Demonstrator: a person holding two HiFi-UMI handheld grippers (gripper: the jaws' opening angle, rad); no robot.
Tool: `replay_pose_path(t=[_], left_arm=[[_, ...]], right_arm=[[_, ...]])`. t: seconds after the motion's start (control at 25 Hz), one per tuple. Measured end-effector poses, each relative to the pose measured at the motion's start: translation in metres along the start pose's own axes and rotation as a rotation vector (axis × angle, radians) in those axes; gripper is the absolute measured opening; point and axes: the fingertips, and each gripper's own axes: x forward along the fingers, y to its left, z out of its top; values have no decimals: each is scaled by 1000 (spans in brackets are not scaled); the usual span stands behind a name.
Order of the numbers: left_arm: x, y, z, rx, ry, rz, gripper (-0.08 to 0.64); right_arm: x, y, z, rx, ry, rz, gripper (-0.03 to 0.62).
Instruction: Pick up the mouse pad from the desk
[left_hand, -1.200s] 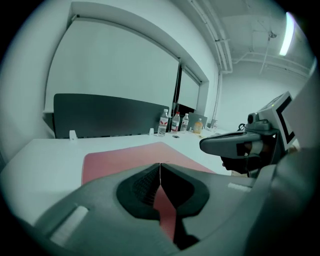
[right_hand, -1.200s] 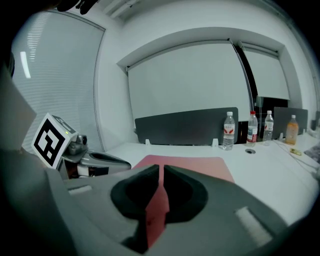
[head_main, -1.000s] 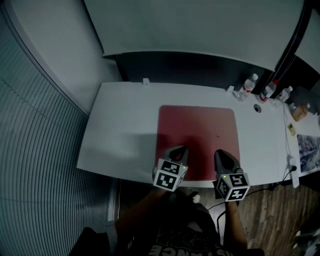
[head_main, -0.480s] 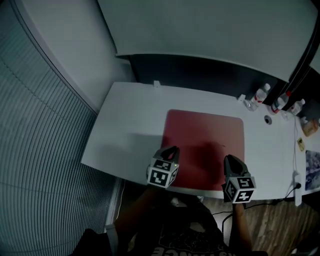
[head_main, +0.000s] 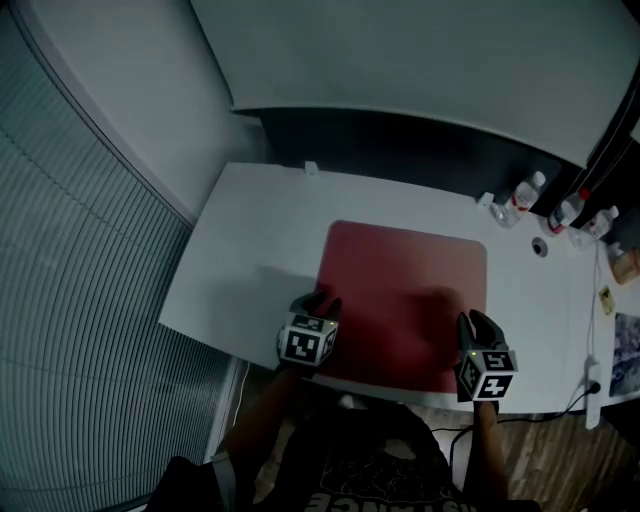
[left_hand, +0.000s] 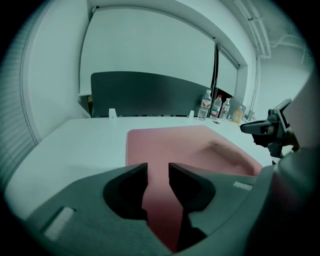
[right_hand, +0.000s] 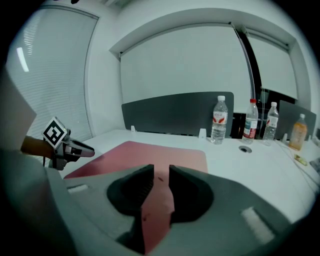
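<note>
**Two hand-held grippers hover at the near corners of a dark-red rectangular mouse pad (head_main: 405, 290) lying flat on a white desk (head_main: 250, 250).**

The left gripper (head_main: 322, 300) sits at the pad's near left corner and the right gripper (head_main: 474, 320) at its near right. Each has its jaws opening from a narrow gap, with only pad surface showing beyond them and nothing clamped. Whether the tips touch the pad cannot be told, and the gripper bodies hide its near edge in both gripper views. That edge runs just inside the desk's front edge. Bare desktop spreads left of the pad. Clear plastic bottles (head_main: 525, 190) crowd the far right corner, where the frame cuts the desk off.
</note>
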Motion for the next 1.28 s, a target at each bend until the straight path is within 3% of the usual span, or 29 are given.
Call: replay_pose_path(t=[0.8,1.28], left_arm=[[37,38,-25,-47,202,61,254],[51,37,-15,-53,197,29,311]], right_arm=[[37,-58,-41,100,127,-28,218],[52,-77,-69,82,235,-64,288]])
